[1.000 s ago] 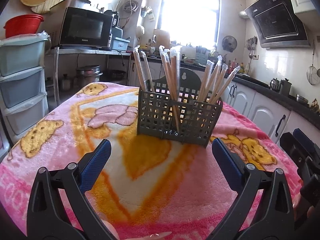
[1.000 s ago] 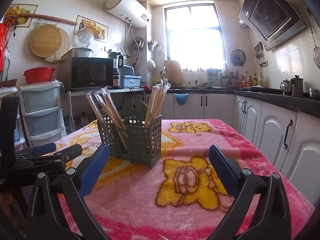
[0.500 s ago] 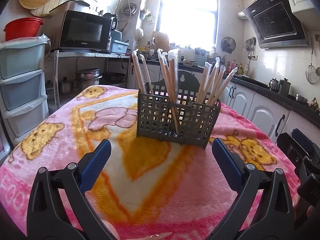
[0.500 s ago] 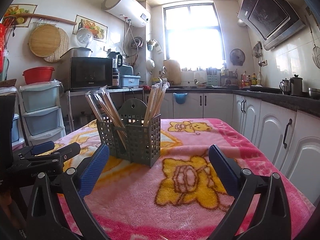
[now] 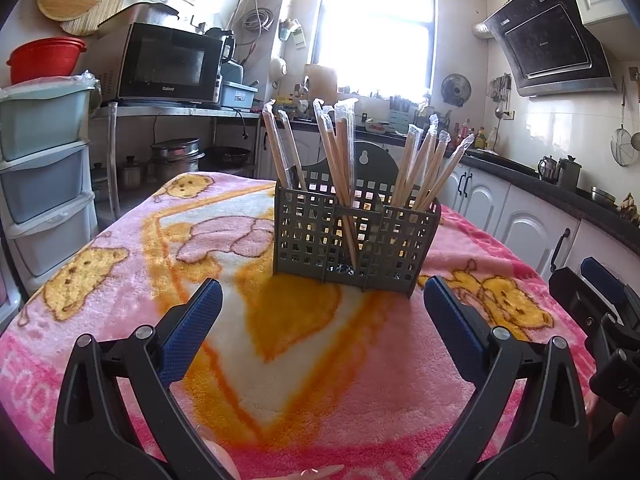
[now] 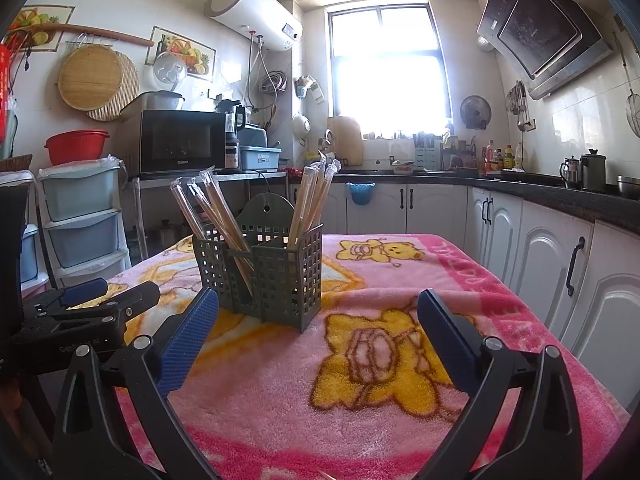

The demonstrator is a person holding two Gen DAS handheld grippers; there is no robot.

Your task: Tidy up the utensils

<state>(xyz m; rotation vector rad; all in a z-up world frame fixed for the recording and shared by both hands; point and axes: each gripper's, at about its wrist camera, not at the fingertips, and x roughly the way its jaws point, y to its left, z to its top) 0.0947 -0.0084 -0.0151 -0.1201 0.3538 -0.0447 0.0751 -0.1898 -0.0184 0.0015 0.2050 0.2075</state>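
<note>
on the bench [image 5: 120, 320], mid-blanket, the caddy [image 5: 356, 236] holds wrapped chopsticks [image 5: 344, 148] in 3 clumps. left claw [image 5: 320, 312] and right claw [image 6: 318, 316] hover short of it, both spread apart and empty. sorting looks finished or paused; any next grasp needs a clean pinch on 1 stick. compartment floors are hidden behind the mesh.

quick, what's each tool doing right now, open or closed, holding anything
Left tool: open, holding nothing.
Right tool: open, holding nothing.
</note>
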